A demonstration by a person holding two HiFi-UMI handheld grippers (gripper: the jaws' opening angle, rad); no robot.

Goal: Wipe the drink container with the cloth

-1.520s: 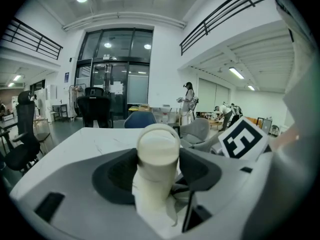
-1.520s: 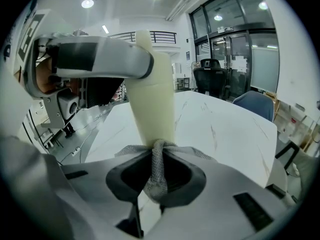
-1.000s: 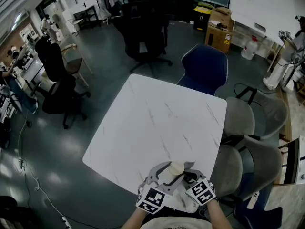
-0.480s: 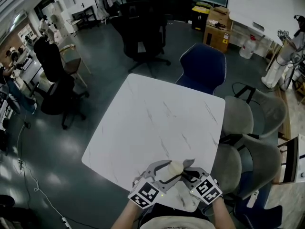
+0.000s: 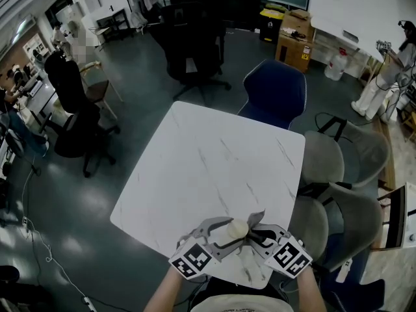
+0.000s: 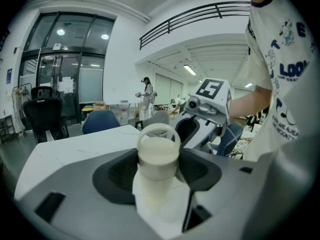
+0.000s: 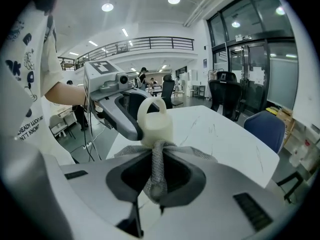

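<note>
Left gripper [image 5: 218, 233] and right gripper [image 5: 259, 233]: pale grey moulded shells with dark textured jaw recesses. Each is topped by a cube [image 5: 193, 260] of black-and-white square markers, with a small lens [image 6: 194, 103] beneath. Wearer: white short-sleeved T-shirt [image 6: 280, 84] printed with dark blue letters and cartoon figures.

Left gripper [image 5: 223, 234] jaws clamped on drink container [image 6: 158, 156], right gripper [image 5: 259, 234] jaws pinching cloth [image 7: 156, 173]
</note>
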